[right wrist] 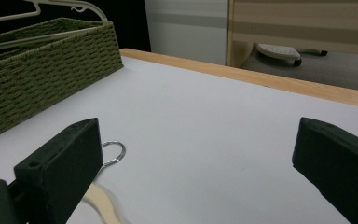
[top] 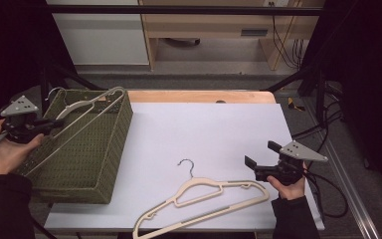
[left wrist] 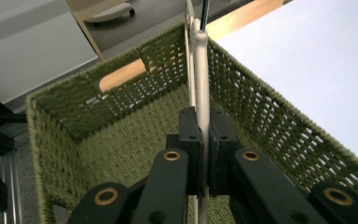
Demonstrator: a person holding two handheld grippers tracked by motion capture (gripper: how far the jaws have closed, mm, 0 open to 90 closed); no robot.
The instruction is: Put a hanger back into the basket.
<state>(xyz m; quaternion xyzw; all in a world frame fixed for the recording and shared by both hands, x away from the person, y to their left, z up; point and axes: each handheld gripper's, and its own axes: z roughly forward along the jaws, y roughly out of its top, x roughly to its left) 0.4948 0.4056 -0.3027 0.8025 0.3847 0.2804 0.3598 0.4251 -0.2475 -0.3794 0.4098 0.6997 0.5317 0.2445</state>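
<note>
My left tool [top: 54,122] is clamped on a cream hanger [top: 87,112] lying slantwise across the green woven basket [top: 102,164] at the desk's left; my right tool [top: 251,162] rests with jaws apart, just right of a second hanger [top: 204,199] lying near me on the white desk [top: 204,129]

A second cream hanger [top: 204,201] with a metal hook lies flat near the front edge of the white-covered bench [top: 204,124]. Beyond the bench stand a pale wooden cabinet [top: 219,25] and dangling black cables [top: 288,45].
</note>
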